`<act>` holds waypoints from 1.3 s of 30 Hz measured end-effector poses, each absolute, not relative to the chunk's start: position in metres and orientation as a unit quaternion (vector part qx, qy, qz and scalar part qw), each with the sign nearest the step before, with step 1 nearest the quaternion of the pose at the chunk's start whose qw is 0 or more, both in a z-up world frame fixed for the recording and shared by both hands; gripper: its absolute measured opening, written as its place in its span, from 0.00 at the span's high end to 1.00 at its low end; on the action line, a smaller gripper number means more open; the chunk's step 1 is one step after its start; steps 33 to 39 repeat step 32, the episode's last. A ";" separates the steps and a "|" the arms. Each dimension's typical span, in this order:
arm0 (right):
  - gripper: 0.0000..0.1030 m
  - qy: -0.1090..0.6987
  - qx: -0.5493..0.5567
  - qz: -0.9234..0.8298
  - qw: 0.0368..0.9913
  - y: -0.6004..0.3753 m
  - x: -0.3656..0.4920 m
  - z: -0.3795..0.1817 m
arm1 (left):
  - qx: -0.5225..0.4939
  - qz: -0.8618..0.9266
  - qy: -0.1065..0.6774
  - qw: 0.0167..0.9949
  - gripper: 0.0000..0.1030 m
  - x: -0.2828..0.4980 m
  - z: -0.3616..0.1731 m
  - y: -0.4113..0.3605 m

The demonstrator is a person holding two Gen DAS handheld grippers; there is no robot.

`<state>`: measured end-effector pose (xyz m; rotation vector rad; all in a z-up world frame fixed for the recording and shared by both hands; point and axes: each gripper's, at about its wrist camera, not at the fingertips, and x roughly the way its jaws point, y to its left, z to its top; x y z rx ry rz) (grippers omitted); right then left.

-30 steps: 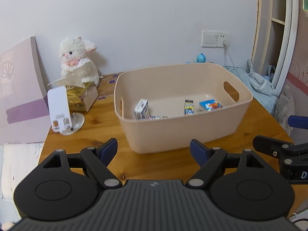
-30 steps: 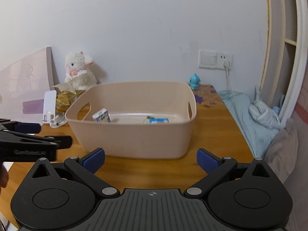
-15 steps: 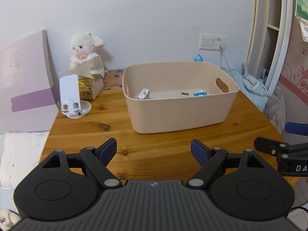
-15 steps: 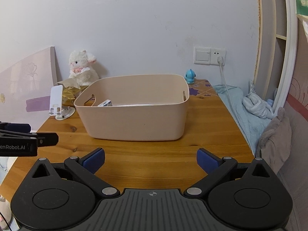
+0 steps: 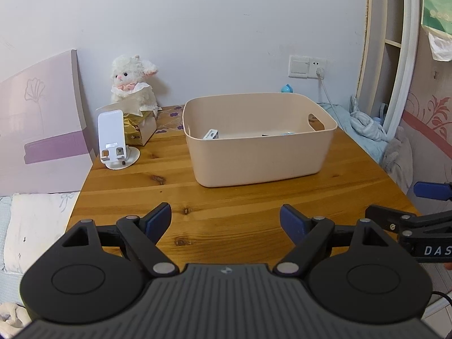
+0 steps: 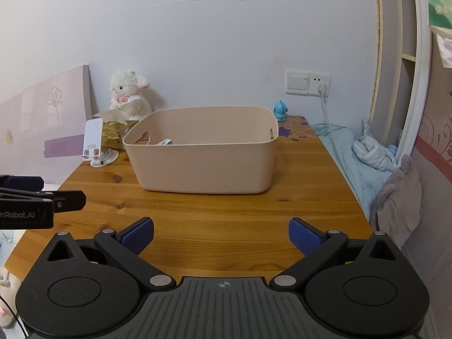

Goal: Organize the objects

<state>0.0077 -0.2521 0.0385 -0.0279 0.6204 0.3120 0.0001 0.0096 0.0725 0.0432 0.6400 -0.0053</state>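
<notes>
A beige bin is set on a wooden table against a white wall, with small boxes lying inside. A phone stand and plush lamb are seen left of it. The left gripper and right gripper are held wide open, empty, over the near edge. A blue figurine is shown whole only in the right view.

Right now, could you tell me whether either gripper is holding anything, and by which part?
Nothing is held: the left gripper and right gripper both stand open over the table.
</notes>
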 end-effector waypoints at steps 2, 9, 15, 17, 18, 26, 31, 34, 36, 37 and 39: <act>0.00 0.302 -0.019 0.152 0.941 -0.253 0.003 0.040 | 0.020 -0.007 0.316 0.949 0.18 -0.002 0.073 0.009; 0.00 0.302 -0.028 0.148 0.941 -0.252 -0.006 0.044 | 0.022 -0.022 0.312 0.949 0.17 -0.012 0.078 0.004; 0.00 0.303 -0.037 0.148 0.941 -0.248 -0.010 0.046 | 0.025 -0.016 0.309 0.950 0.17 -0.017 0.081 0.002; 0.00 0.302 -0.038 0.144 0.942 -0.249 -0.010 0.047 | 0.027 -0.015 0.308 0.951 0.17 -0.017 0.082 0.002; 0.00 0.302 -0.039 0.143 0.942 -0.249 -0.010 0.047 | 0.029 -0.015 0.307 0.951 0.17 -0.017 0.082 0.002; 0.00 0.308 -0.042 0.138 0.940 -0.245 -0.005 0.044 | 0.031 -0.016 0.309 0.950 0.13 -0.014 0.081 0.001; 0.00 0.317 -0.035 0.133 0.938 -0.245 0.003 0.038 | 0.029 -0.016 0.308 0.951 0.05 -0.008 0.078 0.005; 0.00 0.318 -0.033 0.132 0.938 -0.245 0.005 0.037 | 0.026 -0.015 0.309 0.951 0.05 -0.006 0.077 0.006; 0.00 0.318 -0.033 0.132 0.938 -0.245 0.005 0.037 | 0.026 -0.015 0.309 0.951 0.05 -0.006 0.077 0.006; 0.00 0.318 -0.033 0.132 0.938 -0.245 0.005 0.037 | 0.026 -0.015 0.309 0.951 0.05 -0.006 0.077 0.006; 0.00 0.318 -0.033 0.132 0.938 -0.245 0.005 0.037 | 0.026 -0.015 0.309 0.951 0.05 -0.006 0.077 0.006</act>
